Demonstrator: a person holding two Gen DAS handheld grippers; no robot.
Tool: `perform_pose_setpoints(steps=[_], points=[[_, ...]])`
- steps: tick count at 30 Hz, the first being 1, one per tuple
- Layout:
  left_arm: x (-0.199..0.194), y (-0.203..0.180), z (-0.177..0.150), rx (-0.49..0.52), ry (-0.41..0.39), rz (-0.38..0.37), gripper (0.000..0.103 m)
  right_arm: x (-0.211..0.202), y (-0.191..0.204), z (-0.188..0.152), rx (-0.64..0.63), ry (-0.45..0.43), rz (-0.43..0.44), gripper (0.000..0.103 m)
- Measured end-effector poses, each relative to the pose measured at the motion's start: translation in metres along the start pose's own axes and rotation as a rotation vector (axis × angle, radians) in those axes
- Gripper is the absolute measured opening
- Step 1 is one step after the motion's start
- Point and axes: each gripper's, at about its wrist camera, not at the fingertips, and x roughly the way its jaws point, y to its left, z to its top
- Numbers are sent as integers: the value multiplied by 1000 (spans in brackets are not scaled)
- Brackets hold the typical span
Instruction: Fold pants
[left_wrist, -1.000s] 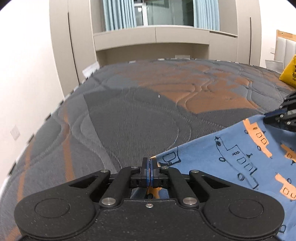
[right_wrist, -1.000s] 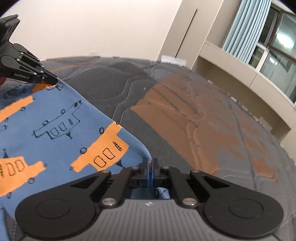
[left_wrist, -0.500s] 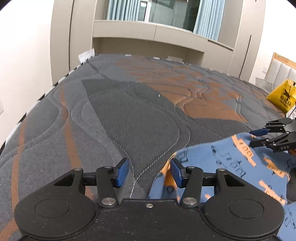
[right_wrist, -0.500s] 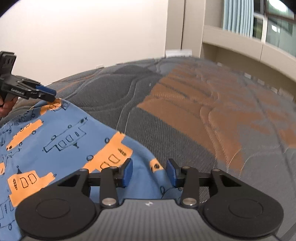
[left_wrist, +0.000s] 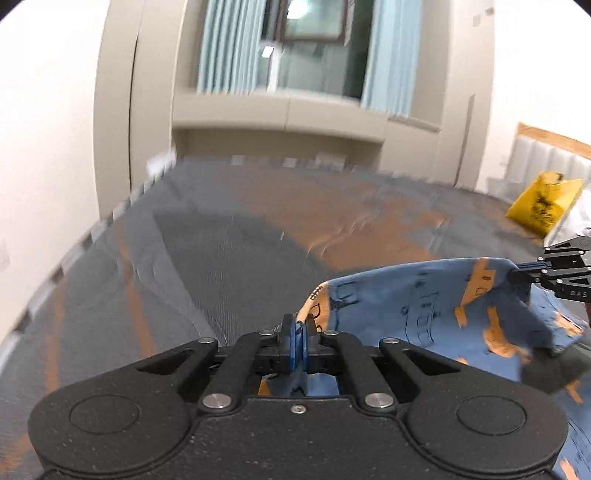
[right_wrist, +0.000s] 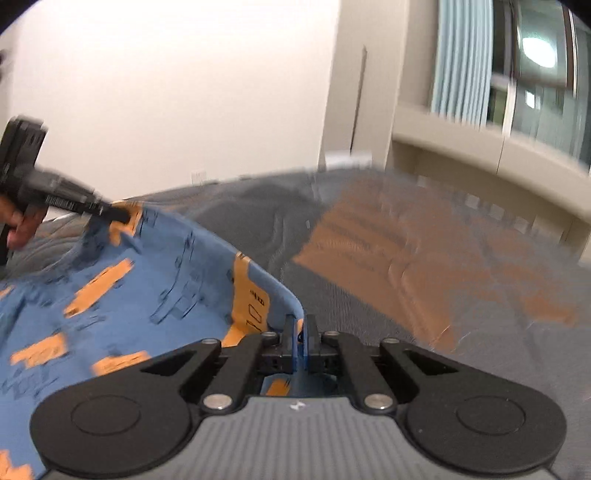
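Now that both jaws, open 0.5 s ago, are clamped on the pants (left_wrist: 424, 314) hem, L hand-held gripper (left_wrist: 300, 338) & R hand-held gripper (right_wrist: 300, 338) are raised above the bed (left_wrist: 221, 251); fold-over judged begun.

Grey-orange quilted mattress (left_wrist: 229, 258), yellow bag (left_wrist: 543, 206), curtained window (left_wrist: 310, 48).

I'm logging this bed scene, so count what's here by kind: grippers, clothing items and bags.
Grippers: 2, the left gripper and the right gripper, each clamped on the pants' edge
Clothing: 1, the blue pants with orange print
Bags: 1, the yellow bag
Total: 4
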Motion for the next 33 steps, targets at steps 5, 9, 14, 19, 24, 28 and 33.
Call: perform_pose_setpoints(steps=[5, 9, 14, 19, 24, 28, 33], points=[[-72, -27, -27, 120, -103, -30, 3, -75, 52, -17, -65, -79, -34, 3], [-111, -47, -59, 190, -114, -49, 3, -118, 88, -32, -106, -104, -41, 3], [-135, -65, -108, 262, -70, -73, 3, -153, 135, -58, -178, -73, -47, 3], [-133, -70, -146, 281, -6, -70, 3, -154, 174, -93, -228, 3, -52, 3], [-139, -64, -152, 242, -28, -76, 3, -148, 197, -111, -280, 24, -83, 2], [-144, -63, -152, 253, -23, -91, 3, -156, 198, -111, -284, 10, -103, 2], [-141, -63, -163, 247, 12, -91, 3, -159, 207, -123, -299, 35, -89, 2]])
